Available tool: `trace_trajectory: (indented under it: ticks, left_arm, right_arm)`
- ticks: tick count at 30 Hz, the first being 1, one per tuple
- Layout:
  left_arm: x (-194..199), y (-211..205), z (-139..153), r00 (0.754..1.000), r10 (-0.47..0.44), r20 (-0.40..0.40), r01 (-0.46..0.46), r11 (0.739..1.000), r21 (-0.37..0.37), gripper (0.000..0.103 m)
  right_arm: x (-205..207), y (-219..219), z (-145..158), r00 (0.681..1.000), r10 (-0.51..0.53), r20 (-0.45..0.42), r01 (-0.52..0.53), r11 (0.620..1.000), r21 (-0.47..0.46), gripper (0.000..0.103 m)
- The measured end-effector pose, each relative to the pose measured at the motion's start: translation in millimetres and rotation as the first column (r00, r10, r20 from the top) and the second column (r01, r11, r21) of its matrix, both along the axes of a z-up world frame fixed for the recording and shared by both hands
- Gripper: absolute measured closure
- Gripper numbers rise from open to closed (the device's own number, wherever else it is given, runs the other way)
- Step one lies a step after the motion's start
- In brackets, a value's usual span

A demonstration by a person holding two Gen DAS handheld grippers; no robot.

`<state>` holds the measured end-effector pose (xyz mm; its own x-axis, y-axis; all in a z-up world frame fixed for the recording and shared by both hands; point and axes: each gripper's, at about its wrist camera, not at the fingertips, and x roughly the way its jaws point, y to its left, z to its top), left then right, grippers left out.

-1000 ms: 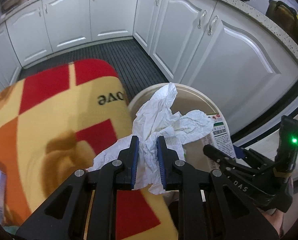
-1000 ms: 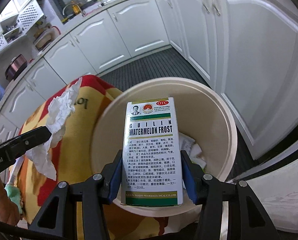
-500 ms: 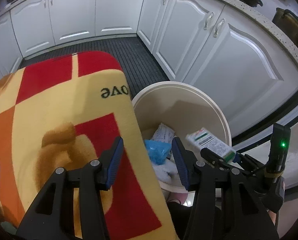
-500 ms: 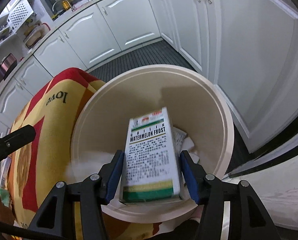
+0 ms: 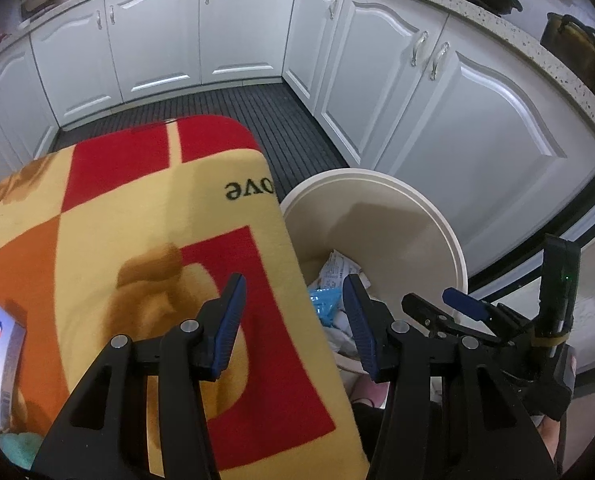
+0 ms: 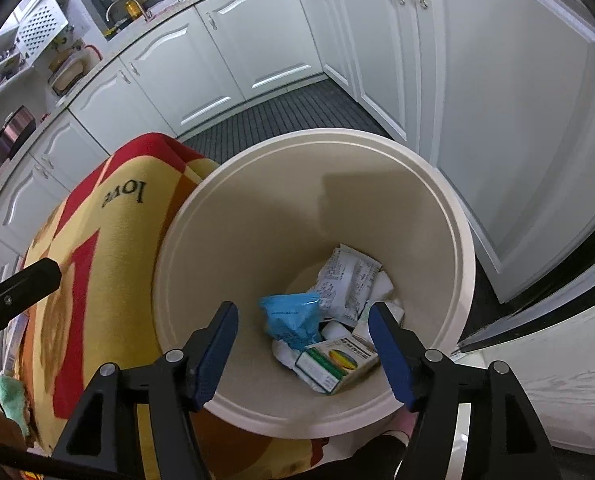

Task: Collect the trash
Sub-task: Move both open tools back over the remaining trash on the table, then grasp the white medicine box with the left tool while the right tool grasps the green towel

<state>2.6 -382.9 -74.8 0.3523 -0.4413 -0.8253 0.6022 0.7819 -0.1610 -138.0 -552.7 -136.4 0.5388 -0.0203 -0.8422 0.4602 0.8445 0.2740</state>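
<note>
The right gripper point(image 6: 303, 354) sits at the bottom centre of its view, jaws apart and holding nothing, directly above the round cream trash bin point(image 6: 449, 216) that fills the middle of the frame. At the bin's bottom lie a green-and-white medicine box point(image 6: 337, 362) at lower centre, a blue wrapper point(image 6: 291, 314) just left of it, and crumpled white printed paper point(image 6: 345, 280) toward the upper right of the pile.

In the left wrist view the left gripper point(image 5: 293, 322) is at lower centre, jaws also apart and empty, straddling the edge where a red, yellow and orange blanket point(image 5: 137, 220) meets the bin point(image 5: 437, 216). A small white carton point(image 5: 1, 356) rests on the blanket at the far lower left. White cabinets point(image 5: 437, 92) curve across the top.
</note>
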Motion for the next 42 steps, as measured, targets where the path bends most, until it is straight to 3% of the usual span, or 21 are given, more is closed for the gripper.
trace_trajectory:
  ticks: [8, 22, 29, 34, 42]
  left_arm:
    - [-2, 20, 11, 0.999, 0.026, 0.042, -0.027, 0.999, 0.025, 0.055]
    - [5, 90, 26, 0.992, 0.104, 0.065, -0.107, 0.993, 0.045, 0.055]
    - [21, 147, 24, 0.993, 0.109, -0.041, -0.108, 0.994, 0.028, 0.054]
    - [38, 194, 20, 0.986, 0.155, -0.055, -0.151, 0.986, 0.076, 0.047]
    - [68, 244, -8, 0.966, 0.225, -0.130, -0.205, 0.968, 0.146, 0.046]
  right_arm:
    - [1, 28, 18, 0.998, 0.059, 0.030, -0.059, 0.998, -0.006, 0.038]
    - [10, 97, 52, 0.975, 0.206, 0.084, -0.203, 0.978, -0.048, 0.036]
    - [16, 136, 53, 0.950, 0.299, 0.087, -0.298, 0.954, -0.022, 0.036]
    - [22, 170, 53, 0.918, 0.385, 0.099, -0.388, 0.921, 0.024, 0.035]
    - [31, 224, 54, 0.860, 0.502, 0.087, -0.506, 0.862, 0.027, 0.032]
